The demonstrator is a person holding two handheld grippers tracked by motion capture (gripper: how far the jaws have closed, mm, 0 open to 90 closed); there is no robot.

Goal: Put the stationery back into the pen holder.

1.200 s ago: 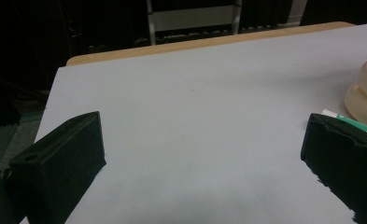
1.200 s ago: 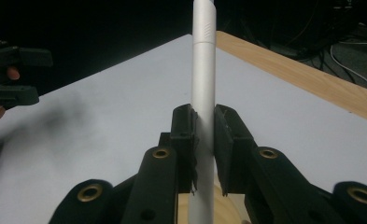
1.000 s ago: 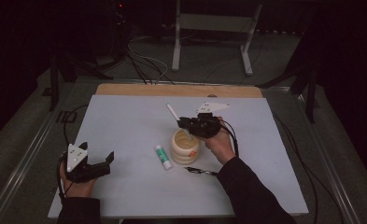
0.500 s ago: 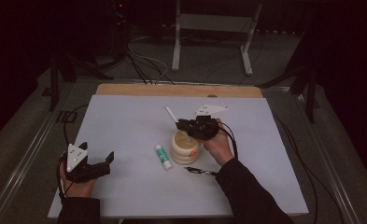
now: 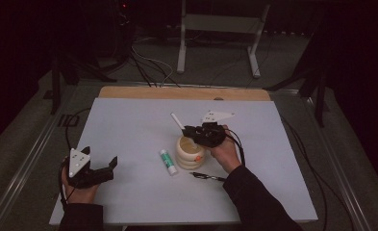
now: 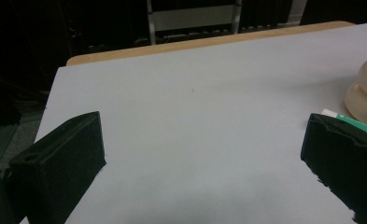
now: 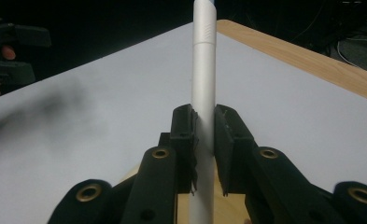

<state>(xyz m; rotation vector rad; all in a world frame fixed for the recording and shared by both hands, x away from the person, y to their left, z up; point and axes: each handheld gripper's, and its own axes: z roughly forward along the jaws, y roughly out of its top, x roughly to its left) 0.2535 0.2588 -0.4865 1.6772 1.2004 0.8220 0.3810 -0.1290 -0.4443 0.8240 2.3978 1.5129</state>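
My right hand-held gripper (image 5: 190,131) is clamped narrow on a white pen (image 7: 204,70), held over the cream ribbed holder (image 5: 190,153) near the worktop's (image 5: 129,125) centre, pen tip slanting toward 11 o'clock. The right gripper view shows the pads pinching the barrel. My left hand-held gripper (image 5: 105,169) rests at 8 o'clock, jaws wide, empty. The left gripper view catches the green-and-white tube (image 6: 354,122) beside the holder.

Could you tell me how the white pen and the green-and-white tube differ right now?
The white pen is clamped in the right gripper and slants up over the cream holder; the green-and-white tube lies flat on the table, untouched. The pen is long and thin, the tube short and thick. The pen is plain white; the tube has green bands. Both sit close to the holder.
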